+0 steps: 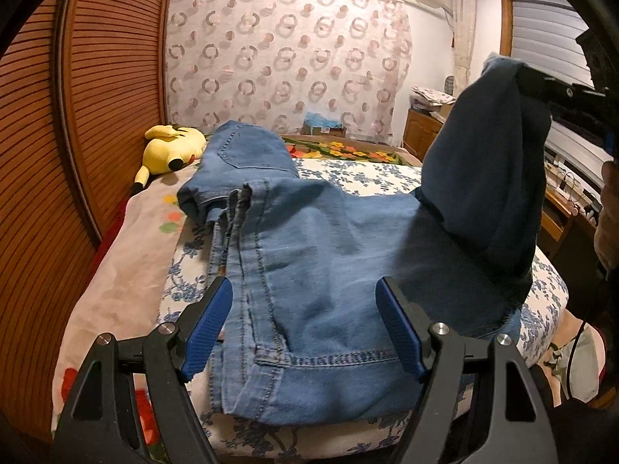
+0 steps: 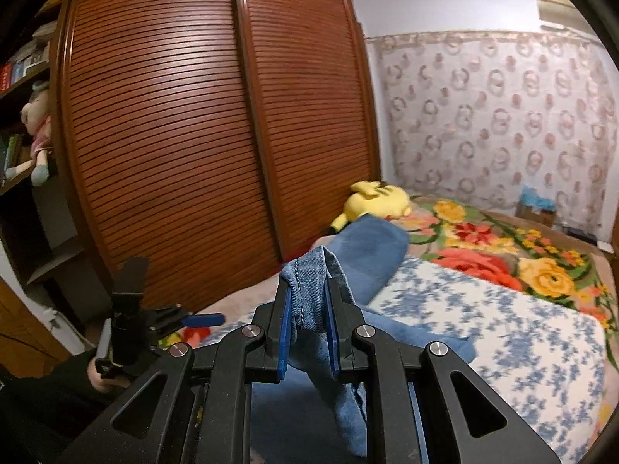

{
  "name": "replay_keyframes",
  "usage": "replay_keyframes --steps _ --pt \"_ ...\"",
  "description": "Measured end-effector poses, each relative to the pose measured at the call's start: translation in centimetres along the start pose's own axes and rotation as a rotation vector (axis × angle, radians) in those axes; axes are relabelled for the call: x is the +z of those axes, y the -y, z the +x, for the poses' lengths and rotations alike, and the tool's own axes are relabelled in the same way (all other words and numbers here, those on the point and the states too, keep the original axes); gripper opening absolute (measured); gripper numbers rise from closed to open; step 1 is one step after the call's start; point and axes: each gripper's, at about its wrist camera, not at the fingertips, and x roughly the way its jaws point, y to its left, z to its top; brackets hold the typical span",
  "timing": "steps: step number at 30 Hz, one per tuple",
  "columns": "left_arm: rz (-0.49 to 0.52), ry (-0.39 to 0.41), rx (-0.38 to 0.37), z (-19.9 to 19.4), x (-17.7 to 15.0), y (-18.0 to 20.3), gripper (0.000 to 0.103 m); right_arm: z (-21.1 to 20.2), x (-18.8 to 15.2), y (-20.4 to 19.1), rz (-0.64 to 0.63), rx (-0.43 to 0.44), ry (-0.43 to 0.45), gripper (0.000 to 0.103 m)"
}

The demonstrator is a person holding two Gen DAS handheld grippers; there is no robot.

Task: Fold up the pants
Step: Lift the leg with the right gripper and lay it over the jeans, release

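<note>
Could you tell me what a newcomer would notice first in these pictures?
Probably the blue jeans spread across the floral bed, one end lifted high by the shut right hand-held gripper. Next, the yellow plush toy by the wooden wardrobe, and the left hand-held gripper open over the denim.

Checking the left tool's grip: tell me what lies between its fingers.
Jeans, lying flat on the bed; the open left tool straddles them, in the left wrist view.

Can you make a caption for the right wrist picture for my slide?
Right gripper pinches the jeans hem and lifts it above the bed.
</note>
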Motion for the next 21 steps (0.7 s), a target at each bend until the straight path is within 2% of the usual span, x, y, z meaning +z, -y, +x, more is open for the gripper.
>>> replay_keyframes --steps 4,8,12,17,21 --pt "-0.018 0.004 0.012 -0.3 -0.3 -0.8 0.077 2.1 -0.3 0.2 -0.017 0.012 -0.044 0.017" --pt "-0.030 0.001 0.027 -0.3 -0.5 -1.4 0.077 3.2 -0.6 1.1 -0.045 -0.045 -0.066 0.022" --pt "-0.038 0.006 0.024 -0.3 -0.6 -1.5 0.077 3.0 -0.5 2.7 -0.061 -0.083 -0.078 0.044" --pt "-0.034 0.001 0.007 0.1 -0.7 -1.2 0.077 2.5 -0.9 4.5 -0.062 -0.148 -0.098 0.045" --pt "-0.022 -0.004 -0.014 0.2 -0.8 -0.5 0.077 2.9 -2.2 6.4 -0.039 -0.200 -0.147 0.046"
